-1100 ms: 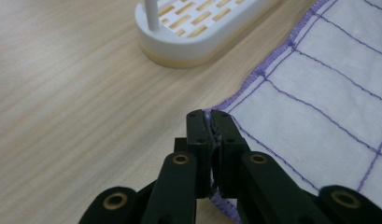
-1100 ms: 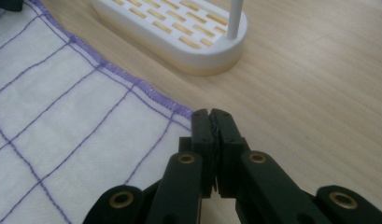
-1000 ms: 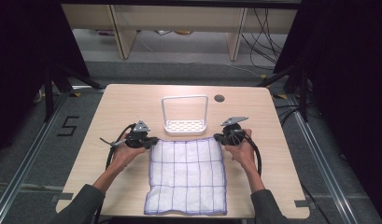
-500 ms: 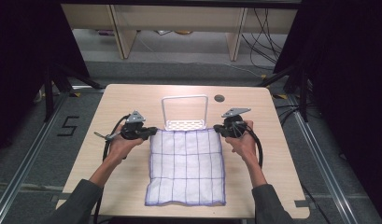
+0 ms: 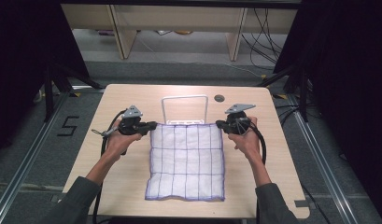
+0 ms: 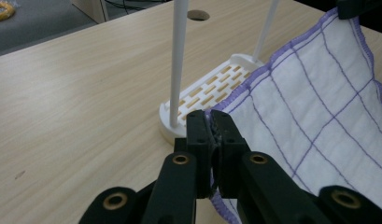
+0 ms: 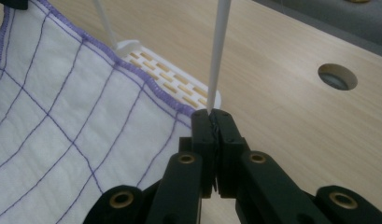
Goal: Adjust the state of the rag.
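Two claws grip the cloth (image 5: 187,161). Left claw (image 5: 153,125) and right claw (image 5: 220,124) each clamp one far corner, just before the white rack (image 5: 185,100).

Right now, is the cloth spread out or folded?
Spread: the cloth hangs as one flat sheet between the left gripper and right gripper, each pinching a far corner.

Light wood table (image 5: 132,186) with a round cable hole (image 5: 219,98) near its far edge; white slotted stand (image 6: 216,86) with a thin upright hoop (image 5: 184,99) sits mid-table on the far half; grey floor around; a "5" mark (image 5: 67,126) on the floor left of the table; pale shelf unit (image 5: 179,18) behind; black cables (image 5: 261,28) on the floor at far right
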`<state>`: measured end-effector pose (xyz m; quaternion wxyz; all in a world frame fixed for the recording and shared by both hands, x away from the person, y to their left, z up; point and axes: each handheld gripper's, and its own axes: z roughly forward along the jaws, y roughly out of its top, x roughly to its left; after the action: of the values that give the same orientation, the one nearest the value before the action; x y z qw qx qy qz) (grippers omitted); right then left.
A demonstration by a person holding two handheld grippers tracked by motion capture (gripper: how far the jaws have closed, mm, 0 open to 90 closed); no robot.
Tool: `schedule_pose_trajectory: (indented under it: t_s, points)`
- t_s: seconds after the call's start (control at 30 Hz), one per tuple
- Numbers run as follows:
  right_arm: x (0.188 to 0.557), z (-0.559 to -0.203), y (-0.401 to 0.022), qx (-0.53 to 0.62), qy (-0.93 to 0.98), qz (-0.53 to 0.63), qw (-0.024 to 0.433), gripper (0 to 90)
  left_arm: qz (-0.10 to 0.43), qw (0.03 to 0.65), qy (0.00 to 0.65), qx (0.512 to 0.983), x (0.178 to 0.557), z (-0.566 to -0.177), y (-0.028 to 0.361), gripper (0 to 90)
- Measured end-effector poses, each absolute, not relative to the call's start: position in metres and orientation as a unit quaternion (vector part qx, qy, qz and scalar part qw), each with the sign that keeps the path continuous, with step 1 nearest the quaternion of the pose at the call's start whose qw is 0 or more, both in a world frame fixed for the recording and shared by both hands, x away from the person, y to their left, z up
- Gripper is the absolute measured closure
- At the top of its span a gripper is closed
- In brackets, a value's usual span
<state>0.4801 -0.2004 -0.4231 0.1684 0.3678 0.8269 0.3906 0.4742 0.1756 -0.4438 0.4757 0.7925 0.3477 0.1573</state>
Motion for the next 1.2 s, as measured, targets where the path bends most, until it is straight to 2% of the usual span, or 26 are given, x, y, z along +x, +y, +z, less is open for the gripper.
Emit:
schedule_pose_trajectory:
  t_s: [0.23, 0.77, 1.03, 1.2]
  points:
    - [0.474, -0.415, -0.197, 0.354, 0.829, 0.397, 0.174, 89.2, 0.151, 0.493, 0.342, 0.786, 0.467, -0.44, 0.182, 86.4]
    - [0.387, -0.413, -0.212, 0.304, 0.84, 0.407, 0.188, 89.1, 0.129, 0.504, 0.276, 0.808, 0.383, -0.447, 0.196, 86.3]
    - [0.358, -0.425, -0.215, 0.294, 0.85, 0.396, 0.184, 89.1, 0.119, 0.496, 0.251, 0.823, 0.352, -0.456, 0.194, 86.2]
    - [0.334, -0.441, -0.214, 0.288, 0.859, 0.385, 0.174, 89.0, 0.1, 0.473, 0.241, 0.842, 0.334, -0.475, 0.191, 86.1]
